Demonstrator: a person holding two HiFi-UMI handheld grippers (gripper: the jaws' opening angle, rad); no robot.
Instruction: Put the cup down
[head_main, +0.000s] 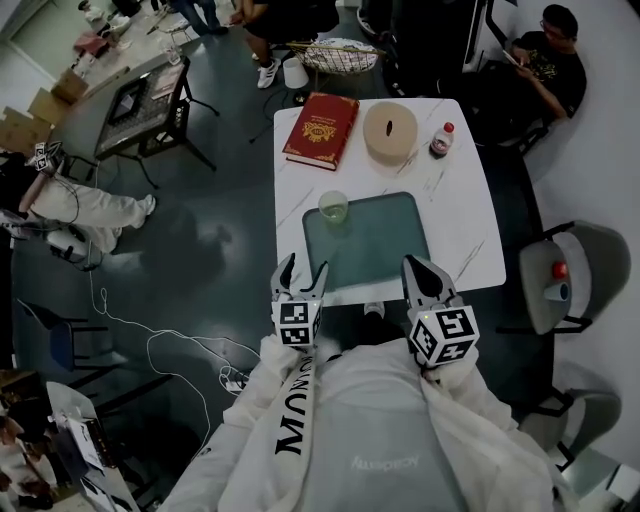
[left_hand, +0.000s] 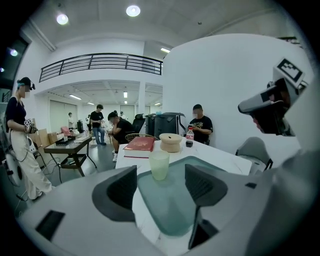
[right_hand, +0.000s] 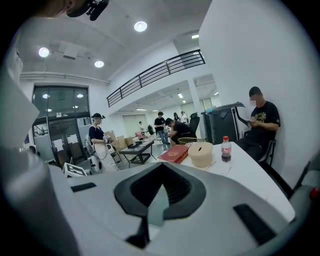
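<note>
A pale green translucent cup stands upright on the far left corner of a dark green glass tray on the white table. In the left gripper view the cup stands ahead of the jaws, well apart from them. My left gripper hovers at the table's near edge, open, with nothing between its fingers. My right gripper is beside it at the near edge of the tray, shut and holding nothing; in its own view the fingertips meet.
At the table's far end lie a red book, a round beige box and a small dark drink bottle. A person sits beyond the far right corner. A grey chair stands to the right, a wire basket behind.
</note>
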